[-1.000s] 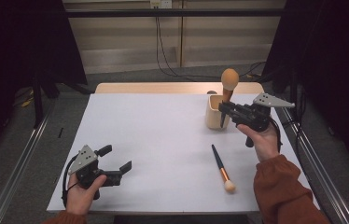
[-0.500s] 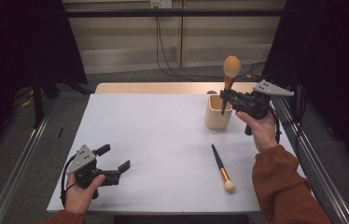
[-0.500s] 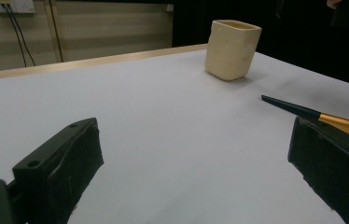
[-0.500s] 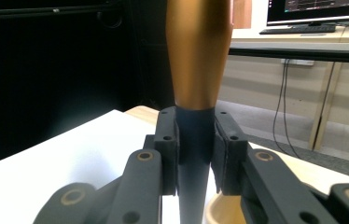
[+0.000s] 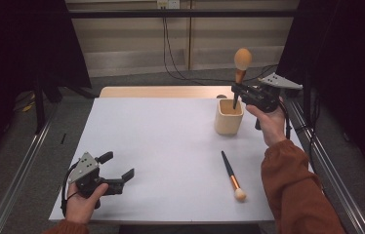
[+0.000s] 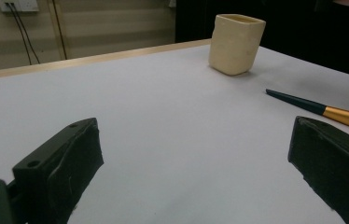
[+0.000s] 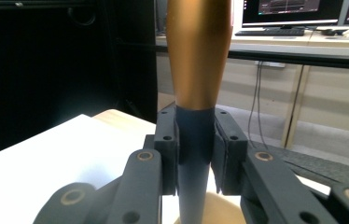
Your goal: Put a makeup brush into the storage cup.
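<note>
The right tongs (image 5: 241,90) are clamped on the dark handle of a round-headed brush (image 5: 241,61), holding it upright above the cream cup (image 5: 229,118) at the far right of the table (image 5: 161,141). The left tongs (image 5: 118,169) stand wide and hold nothing, low near the table's front left. A second brush (image 5: 232,174) lies flat in front of the cup.
</note>
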The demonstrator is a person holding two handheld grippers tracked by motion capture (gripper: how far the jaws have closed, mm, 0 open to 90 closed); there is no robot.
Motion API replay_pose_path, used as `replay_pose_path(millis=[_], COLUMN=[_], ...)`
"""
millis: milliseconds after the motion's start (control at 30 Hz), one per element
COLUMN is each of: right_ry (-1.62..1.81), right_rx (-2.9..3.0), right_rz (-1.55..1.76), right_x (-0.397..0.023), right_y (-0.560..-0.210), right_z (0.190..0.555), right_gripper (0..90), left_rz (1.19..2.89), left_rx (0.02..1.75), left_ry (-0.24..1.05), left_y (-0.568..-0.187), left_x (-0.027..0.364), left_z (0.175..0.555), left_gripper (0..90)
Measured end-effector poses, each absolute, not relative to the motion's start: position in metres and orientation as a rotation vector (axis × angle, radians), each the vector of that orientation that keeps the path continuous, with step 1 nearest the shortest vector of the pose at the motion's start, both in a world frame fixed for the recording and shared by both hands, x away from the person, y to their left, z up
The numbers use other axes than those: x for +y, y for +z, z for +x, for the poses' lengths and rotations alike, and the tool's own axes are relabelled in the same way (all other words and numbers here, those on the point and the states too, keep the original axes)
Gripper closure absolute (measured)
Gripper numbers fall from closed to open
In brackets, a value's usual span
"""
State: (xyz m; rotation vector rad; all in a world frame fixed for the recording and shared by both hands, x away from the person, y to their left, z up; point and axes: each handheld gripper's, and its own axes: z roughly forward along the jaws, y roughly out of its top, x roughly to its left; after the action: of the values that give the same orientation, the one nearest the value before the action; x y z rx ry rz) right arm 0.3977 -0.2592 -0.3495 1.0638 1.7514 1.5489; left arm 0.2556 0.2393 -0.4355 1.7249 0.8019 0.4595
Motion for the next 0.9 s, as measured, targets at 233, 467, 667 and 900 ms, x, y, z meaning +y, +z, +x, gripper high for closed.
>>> replay_pose_path(millis=[233, 467, 667, 900], right_ry=[1.549, 1.539, 1.523, 1.512], right_rx=[1.738, 1.759, 1.777, 1.786], right_rz=[1.088, 1.105, 1.132, 1.144], right_x=[-0.258, -0.260, -0.258, -0.258], right_y=[-0.352, -0.367, -0.383, -0.396], right_z=[0.409, 0.413, 0.418, 0.416], right_gripper=[74.7, 74.7, 74.6, 74.6], left_rz=[1.724, 1.729, 1.726, 1.737], left_rx=[0.797, 0.787, 0.797, 0.784], left_ry=[0.448, 0.442, 0.449, 0.447], left_y=[-0.435, -0.436, -0.436, -0.436], left_x=[0.239, 0.239, 0.239, 0.239], left_z=[0.255, 0.256, 0.257, 0.258], left_gripper=[2.7, 2.9, 2.9, 2.9])
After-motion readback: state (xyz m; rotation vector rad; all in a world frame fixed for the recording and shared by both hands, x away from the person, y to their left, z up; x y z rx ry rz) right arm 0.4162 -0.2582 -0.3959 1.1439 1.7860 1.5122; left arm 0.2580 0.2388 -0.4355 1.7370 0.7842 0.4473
